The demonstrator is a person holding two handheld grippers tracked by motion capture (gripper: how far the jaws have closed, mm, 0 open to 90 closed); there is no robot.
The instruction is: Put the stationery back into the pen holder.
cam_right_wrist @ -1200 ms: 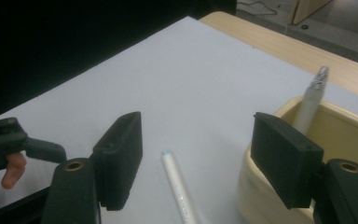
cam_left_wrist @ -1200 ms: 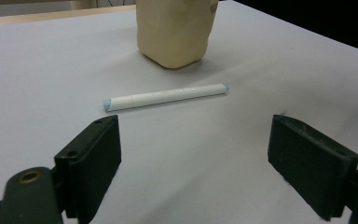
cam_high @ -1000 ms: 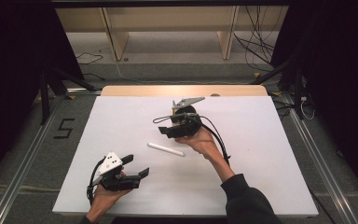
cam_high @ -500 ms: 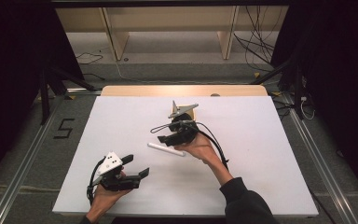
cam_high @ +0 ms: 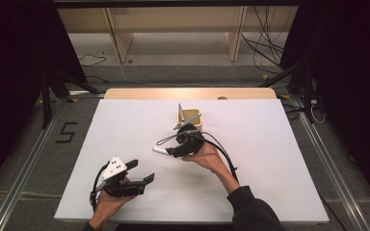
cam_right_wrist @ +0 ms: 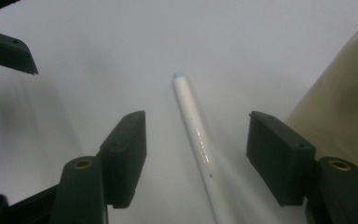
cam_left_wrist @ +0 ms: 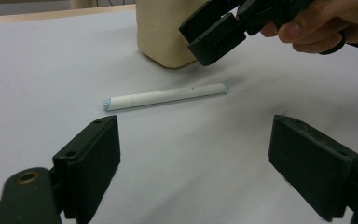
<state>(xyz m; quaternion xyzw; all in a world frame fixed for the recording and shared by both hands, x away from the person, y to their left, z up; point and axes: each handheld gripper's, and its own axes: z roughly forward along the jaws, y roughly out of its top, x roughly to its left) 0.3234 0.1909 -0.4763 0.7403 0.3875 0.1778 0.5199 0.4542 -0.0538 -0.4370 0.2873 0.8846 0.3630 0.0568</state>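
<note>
**Right gripper dropping onto the white pen**

Since a second ago, the right gripper (cam_high: 169, 152) has been sinking from above the table towards the slim white cylindrical pen with pale blue ends (cam_high: 160, 150), uncovering the small beige square-walled cup (cam_high: 196, 126) behind it, and its jaws have just been narrowing a little with the pen between them but not pressed. Meanwhile the left gripper (cam_high: 142, 172) is keeping its place near the front edge.

From the high view, the right hand (cam_high: 204, 155) is tilting its gripper down over the flat white table top (cam_high: 270, 159), the jaw tips hanging just above one end of the pen. The cup is standing just behind the gripper body. Well apart, towards the person, the left gripper is resting low with its jaws spread and nothing between them.

Through the left gripper view, the two black jaws are standing wide, released, over bare table. The pen (cam_left_wrist: 165, 96) is lying ahead of the fingertips, the cup (cam_left_wrist: 168, 30) beyond it, and the right gripper (cam_left_wrist: 214, 35) is hovering above the pen's far end.

Through the right gripper view, the jaws are straddling the pen (cam_right_wrist: 196, 135), which is running lengthwise between the pads, touching neither, its blue tip pointing away past the fingertips. The cup wall (cam_right_wrist: 349, 107) is rising just beside the right-hand pad.
</note>
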